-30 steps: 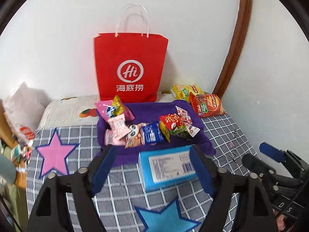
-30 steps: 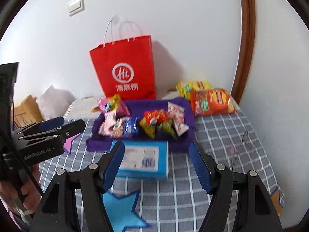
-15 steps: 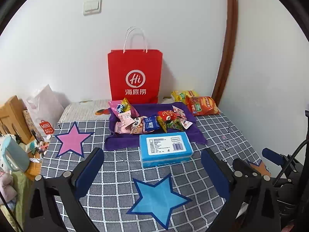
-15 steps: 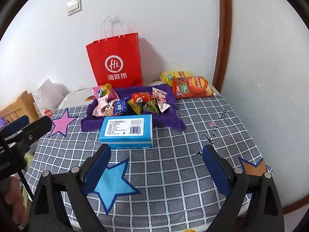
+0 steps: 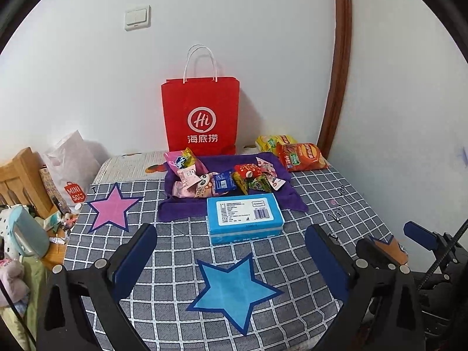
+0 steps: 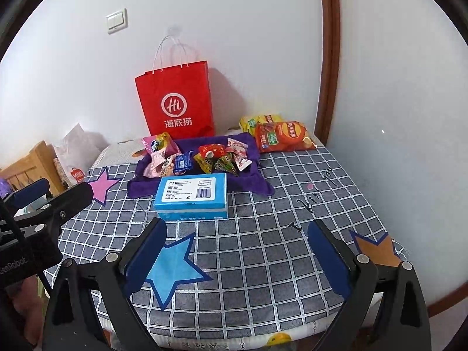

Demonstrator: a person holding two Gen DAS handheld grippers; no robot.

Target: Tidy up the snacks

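Both tools hang over the near part of the table with nothing between their jaws: the left gripper (image 5: 231, 251) and the right gripper (image 6: 237, 248) have just been opening and now stand wide, so I judge that they have let go on purpose. Straight ahead of them, a little beyond the fingertips, the blue box (image 5: 245, 217) lies flat on the checked cloth (image 5: 292, 251) with its label up, and its far side touches the purple towel (image 5: 181, 209). Farther ahead on that towel the small snack packets (image 5: 222, 180) are gathered in a loose heap, probably so they stay together. Behind them the red paper bag (image 5: 201, 117) stands against the wall, and ahead to the right two chip bags (image 6: 280, 136) lie apart, perhaps not sorted yet.
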